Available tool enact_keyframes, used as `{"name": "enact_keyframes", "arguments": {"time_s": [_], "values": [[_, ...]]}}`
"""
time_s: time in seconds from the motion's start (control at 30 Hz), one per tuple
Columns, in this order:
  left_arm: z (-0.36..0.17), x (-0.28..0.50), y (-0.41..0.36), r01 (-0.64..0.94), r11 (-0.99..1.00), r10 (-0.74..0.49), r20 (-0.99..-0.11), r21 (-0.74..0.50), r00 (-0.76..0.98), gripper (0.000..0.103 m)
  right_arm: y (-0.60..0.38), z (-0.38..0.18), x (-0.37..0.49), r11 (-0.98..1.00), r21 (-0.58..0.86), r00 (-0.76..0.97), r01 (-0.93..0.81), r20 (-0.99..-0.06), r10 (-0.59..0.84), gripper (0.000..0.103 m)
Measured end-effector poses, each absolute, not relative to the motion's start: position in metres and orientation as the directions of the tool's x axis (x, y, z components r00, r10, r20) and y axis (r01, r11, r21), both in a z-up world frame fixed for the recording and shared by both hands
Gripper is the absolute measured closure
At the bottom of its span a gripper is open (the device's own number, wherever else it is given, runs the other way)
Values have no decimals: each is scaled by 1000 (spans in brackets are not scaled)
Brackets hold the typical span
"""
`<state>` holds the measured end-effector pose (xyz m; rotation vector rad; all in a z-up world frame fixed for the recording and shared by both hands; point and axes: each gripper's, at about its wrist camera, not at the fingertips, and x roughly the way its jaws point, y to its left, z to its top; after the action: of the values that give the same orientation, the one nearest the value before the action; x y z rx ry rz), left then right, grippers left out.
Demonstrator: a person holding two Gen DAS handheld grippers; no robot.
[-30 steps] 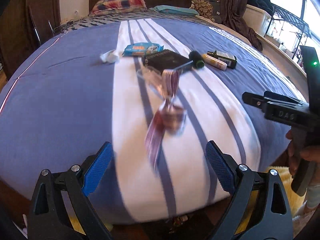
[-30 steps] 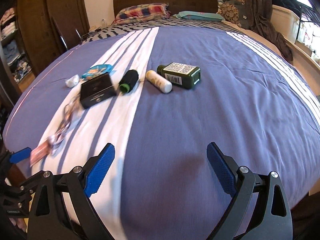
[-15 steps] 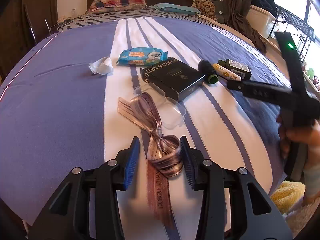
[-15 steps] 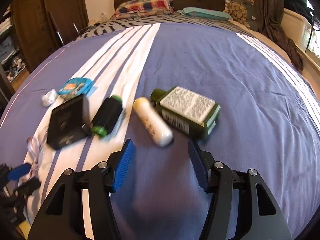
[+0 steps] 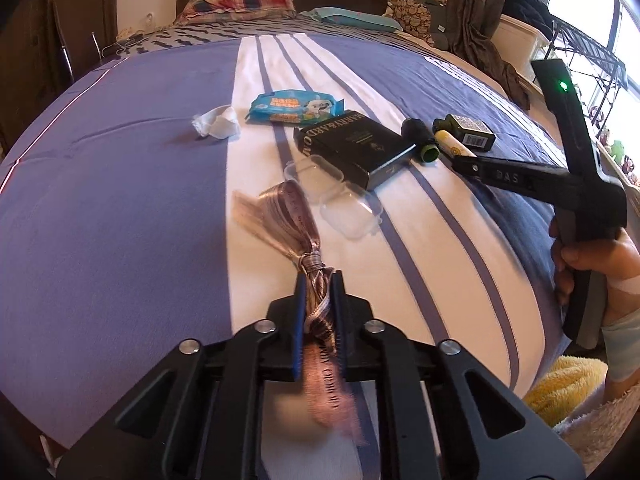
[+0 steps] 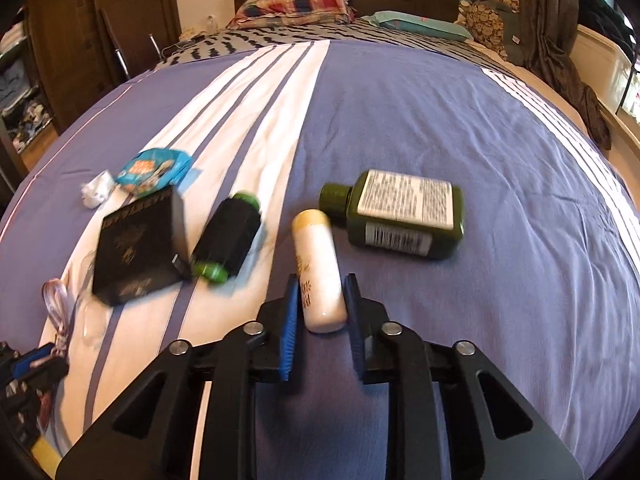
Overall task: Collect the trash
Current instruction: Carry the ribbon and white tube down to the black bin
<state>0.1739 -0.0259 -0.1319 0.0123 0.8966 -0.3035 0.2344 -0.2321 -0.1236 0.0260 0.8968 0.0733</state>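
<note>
- left gripper [image 5: 319, 280]: jaws have just closed on the ribbon [image 5: 294, 224], pinkish striped, printed, lying on the bed [image 5: 120, 200]
- right gripper [image 6: 320, 286]: jaws have just closed on the white tube [image 6: 318, 268], cream cap, lying beside the green bottle [image 6: 404, 216]

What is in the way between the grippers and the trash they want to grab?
Nothing visible. The left gripper has just closed on the ribbon, and the right gripper has just closed on the white tube. Both pieces sit right between the pads.
</note>
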Motion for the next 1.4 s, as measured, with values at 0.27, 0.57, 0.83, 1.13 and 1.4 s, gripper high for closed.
{"name": "enact_keyframes", "arguments": {"time_s": [0.27, 0.57, 0.83, 1.13, 1.4], "values": [[-130, 138, -17, 260, 957, -263, -761, -127, 593, 99, -227, -119, 173, 996, 42, 648, -72, -758, 79, 82], [-133, 96, -10, 269, 953, -279, -749, -139, 601, 99, -213, -115, 104, 993, 38, 659, -112, -745, 103, 82], [-126, 54, 0, 268, 954, -277, -728, -133, 627, 100, -196, -111, 47, 976, 124, 650, -177, -730, 211, 82], [-132, 11, 8, 272, 953, -281, -735, -136, 618, 100, -174, -119, -5, 953, 186, 619, -238, -727, 297, 82], [-178, -10, 7, 268, 949, -289, -805, -168, 518, 100, -164, -160, -27, 942, 229, 532, -244, -781, 327, 82]]}}
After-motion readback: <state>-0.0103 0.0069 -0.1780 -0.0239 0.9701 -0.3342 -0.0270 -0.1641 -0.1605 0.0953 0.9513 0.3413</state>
